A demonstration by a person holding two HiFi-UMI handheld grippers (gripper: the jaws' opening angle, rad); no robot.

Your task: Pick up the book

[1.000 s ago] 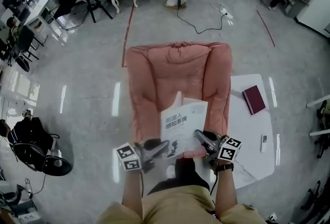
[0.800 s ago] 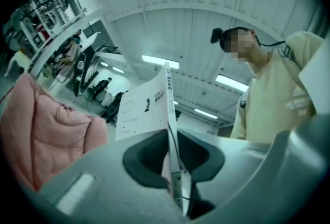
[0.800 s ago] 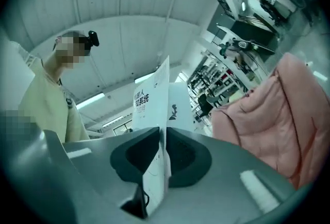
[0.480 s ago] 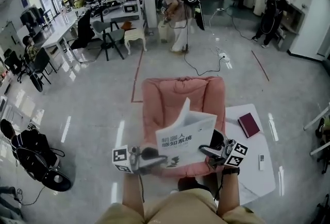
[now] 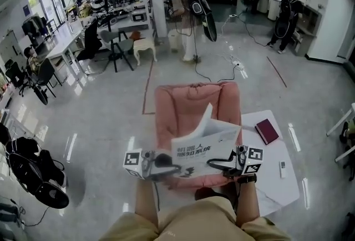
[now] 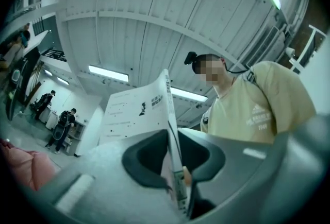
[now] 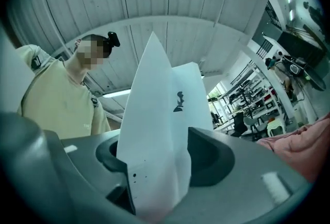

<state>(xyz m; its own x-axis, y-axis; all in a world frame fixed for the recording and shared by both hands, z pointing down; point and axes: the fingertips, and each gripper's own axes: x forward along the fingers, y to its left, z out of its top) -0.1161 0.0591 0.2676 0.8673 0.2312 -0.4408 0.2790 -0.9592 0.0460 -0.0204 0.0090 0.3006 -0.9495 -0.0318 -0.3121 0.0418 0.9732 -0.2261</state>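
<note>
Pretty much done imo: the book (image 5: 202, 151) is held open in the air above the pink armchair (image 5: 183, 104), clear of the seat. One edge is clamped by the left gripper (image 5: 168, 167). The right gripper (image 5: 217, 164) is closing w/ pages already pinched between its jaws. Nothing's left but a steady hold, prob.

The left gripper (image 6: 174, 162) points upward, its jaws opening slightly but still pressing on the lower edge of a thin white book (image 6: 136, 115) that stands on end between them. Behind it, a person in a yellow shirt (image 6: 258, 107) looks down beneath a ribbed ceiling (image 6: 154, 22) with strip lights (image 6: 108, 73). At the lower left is a blurred pink shape (image 6: 23, 166), perhaps a cushion.
</note>
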